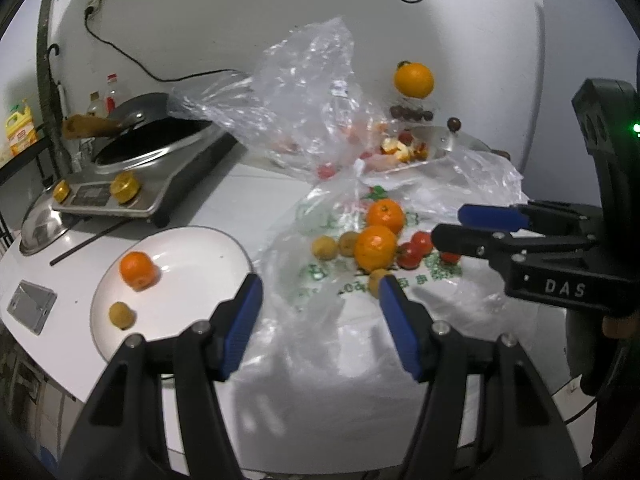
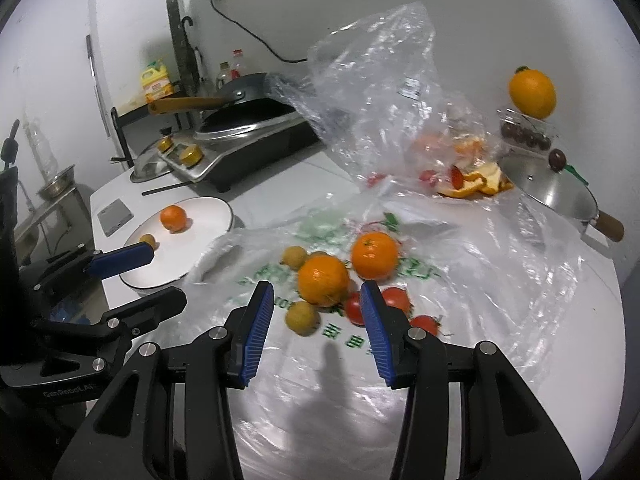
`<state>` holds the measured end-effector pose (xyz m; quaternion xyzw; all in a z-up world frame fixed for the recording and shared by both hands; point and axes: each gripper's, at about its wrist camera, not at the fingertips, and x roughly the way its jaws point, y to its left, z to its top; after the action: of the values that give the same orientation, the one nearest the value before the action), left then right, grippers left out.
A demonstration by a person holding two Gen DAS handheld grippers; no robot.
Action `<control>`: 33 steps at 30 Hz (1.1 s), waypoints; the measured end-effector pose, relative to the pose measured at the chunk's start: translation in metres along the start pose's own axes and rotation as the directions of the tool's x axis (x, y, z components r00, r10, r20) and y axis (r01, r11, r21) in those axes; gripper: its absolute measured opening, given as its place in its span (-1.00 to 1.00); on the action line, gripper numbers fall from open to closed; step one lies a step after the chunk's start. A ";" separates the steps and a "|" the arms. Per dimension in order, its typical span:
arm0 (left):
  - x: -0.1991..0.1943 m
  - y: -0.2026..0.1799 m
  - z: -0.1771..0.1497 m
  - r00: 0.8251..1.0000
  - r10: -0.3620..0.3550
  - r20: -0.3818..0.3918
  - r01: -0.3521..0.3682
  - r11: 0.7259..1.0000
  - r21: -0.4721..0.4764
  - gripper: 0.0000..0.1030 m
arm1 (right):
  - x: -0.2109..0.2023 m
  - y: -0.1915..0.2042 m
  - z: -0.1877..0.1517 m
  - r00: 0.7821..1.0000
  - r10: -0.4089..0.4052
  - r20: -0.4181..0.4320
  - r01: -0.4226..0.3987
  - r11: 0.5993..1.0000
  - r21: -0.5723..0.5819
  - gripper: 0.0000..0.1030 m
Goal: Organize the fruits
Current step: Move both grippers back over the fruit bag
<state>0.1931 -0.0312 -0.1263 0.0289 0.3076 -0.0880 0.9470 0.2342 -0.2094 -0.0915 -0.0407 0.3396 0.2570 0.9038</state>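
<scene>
**Both tools empty above the fruit**

On the white table (image 1: 256, 200), two round orange mandarins (image 2: 324, 280) lie on a printed plastic bag (image 2: 400, 360) — a third mandarin (image 1: 137, 270) sits left on the round white plate (image 1: 192, 248). Left tool (image 1: 320, 320) and right tool (image 2: 316, 332): fingers apart, holding nothing.

Both claws stand apart with nothing between their fingers, the left claw (image 1: 320, 316) over the near edge of the white plate (image 1: 192, 312) and the flat plastic bag (image 2: 320, 380), the right claw (image 2: 316, 332) just short of the fruit pile (image 2: 340, 280). The bag's near stretch lies bare, and most of the plate is free around one orange (image 1: 137, 270) and a small yellow fruit (image 1: 121, 314). Behind the pile a crumpled clear bag (image 1: 304, 92) rises and blocks the way to the wall, with the stove (image 1: 132, 184) on the left and a steel pan lid (image 2: 552, 188) on the right.
</scene>
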 end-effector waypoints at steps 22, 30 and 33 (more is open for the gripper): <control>0.056 -0.046 0.005 0.996 -0.057 -0.072 0.063 0.995 0.084 0.21 | 0.018 -0.060 -0.018 0.998 -0.017 -0.062 0.022 0.997 0.080 -0.07; 0.076 -0.049 0.006 0.990 -0.069 -0.123 0.080 0.993 0.083 0.19 | 0.032 -0.069 -0.020 0.994 -0.020 -0.107 0.030 0.995 0.094 -0.07; 0.082 -0.045 0.007 0.986 -0.092 -0.140 0.101 0.993 0.060 0.19 | 0.037 -0.072 -0.020 0.992 -0.021 -0.121 0.033 0.995 0.097 -0.07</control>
<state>0.2539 -0.0886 -0.1687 0.0516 0.3698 -0.1420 0.9168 0.2808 -0.2607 -0.1376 -0.0159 0.4052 0.2246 0.8861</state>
